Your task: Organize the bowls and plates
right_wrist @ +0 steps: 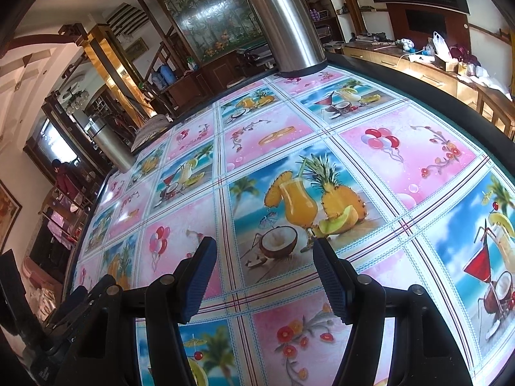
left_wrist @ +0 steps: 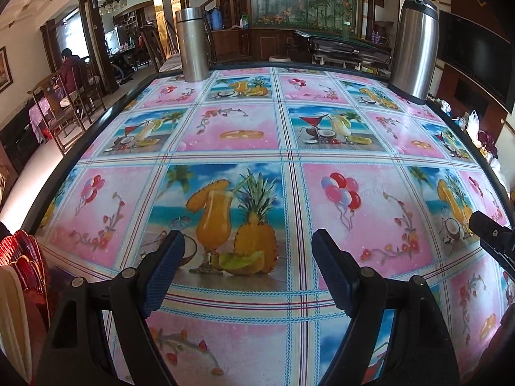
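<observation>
My left gripper (left_wrist: 249,234) hangs open over the fruit-print tablecloth (left_wrist: 289,148), with nothing between its blue pads. At the lower left edge of the left wrist view sits a red ribbed dish with a gold rim (left_wrist: 22,254), left of the left finger. A cream-coloured piece (left_wrist: 13,315) lies against it, mostly cut off. My right gripper (right_wrist: 264,243) is also open and empty above the cloth. Its black tip (left_wrist: 492,234) shows at the right edge of the left wrist view. The left gripper's body (right_wrist: 80,299) appears low on the left in the right wrist view.
A slim steel flask (left_wrist: 191,45) stands at the table's far left edge and a big steel thermos (left_wrist: 415,48) at the far right; both show again as flask (right_wrist: 109,144) and thermos (right_wrist: 283,22). A person (left_wrist: 69,67) sits at another table far left.
</observation>
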The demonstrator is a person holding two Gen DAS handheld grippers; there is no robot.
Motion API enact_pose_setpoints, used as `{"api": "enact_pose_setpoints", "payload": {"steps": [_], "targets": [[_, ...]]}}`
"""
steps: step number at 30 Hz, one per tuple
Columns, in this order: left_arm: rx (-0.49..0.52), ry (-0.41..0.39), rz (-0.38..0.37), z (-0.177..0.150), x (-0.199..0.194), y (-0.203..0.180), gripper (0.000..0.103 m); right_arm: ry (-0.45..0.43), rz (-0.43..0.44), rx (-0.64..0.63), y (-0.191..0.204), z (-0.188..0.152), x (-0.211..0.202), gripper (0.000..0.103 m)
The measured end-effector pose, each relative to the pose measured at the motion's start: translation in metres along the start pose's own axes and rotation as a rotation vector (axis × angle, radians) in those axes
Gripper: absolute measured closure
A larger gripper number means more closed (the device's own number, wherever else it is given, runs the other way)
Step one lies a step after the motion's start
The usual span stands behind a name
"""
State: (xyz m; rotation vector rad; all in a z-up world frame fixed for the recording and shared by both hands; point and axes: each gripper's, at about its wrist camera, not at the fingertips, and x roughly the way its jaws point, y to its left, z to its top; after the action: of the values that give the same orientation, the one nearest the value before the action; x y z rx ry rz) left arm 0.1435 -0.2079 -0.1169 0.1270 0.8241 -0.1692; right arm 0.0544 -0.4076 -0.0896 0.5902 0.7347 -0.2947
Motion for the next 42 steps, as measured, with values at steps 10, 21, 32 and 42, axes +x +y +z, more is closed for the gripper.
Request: {"api": "enact_pose_setpoints", "payload": {"steps": [10, 21, 32, 42], "targets": [[-0.040, -0.009, 0.052, -0.001, -0.021, 0.018, 0.021, 0.012, 0.018, -0.023, 0.006, -0.002, 0.001, 0.037], [-0.086, -0.186, 0.167, -0.032, -0.125, 0.083, 0.021, -0.188, 0.241, -0.168, 0.068, -0.026, -0.067, 0.038], [-0.209, -0.323, 0.305, -0.067, -0.207, 0.168, 0.019, -0.170, 0.469, -0.357, 0.178, -0.098, -0.110, 0.036], [-0.298, -0.361, 0.344, -0.079, -0.226, 0.214, 0.019, -0.187, 0.545, -0.476, 0.232, -0.135, -0.140, 0.036]]}}
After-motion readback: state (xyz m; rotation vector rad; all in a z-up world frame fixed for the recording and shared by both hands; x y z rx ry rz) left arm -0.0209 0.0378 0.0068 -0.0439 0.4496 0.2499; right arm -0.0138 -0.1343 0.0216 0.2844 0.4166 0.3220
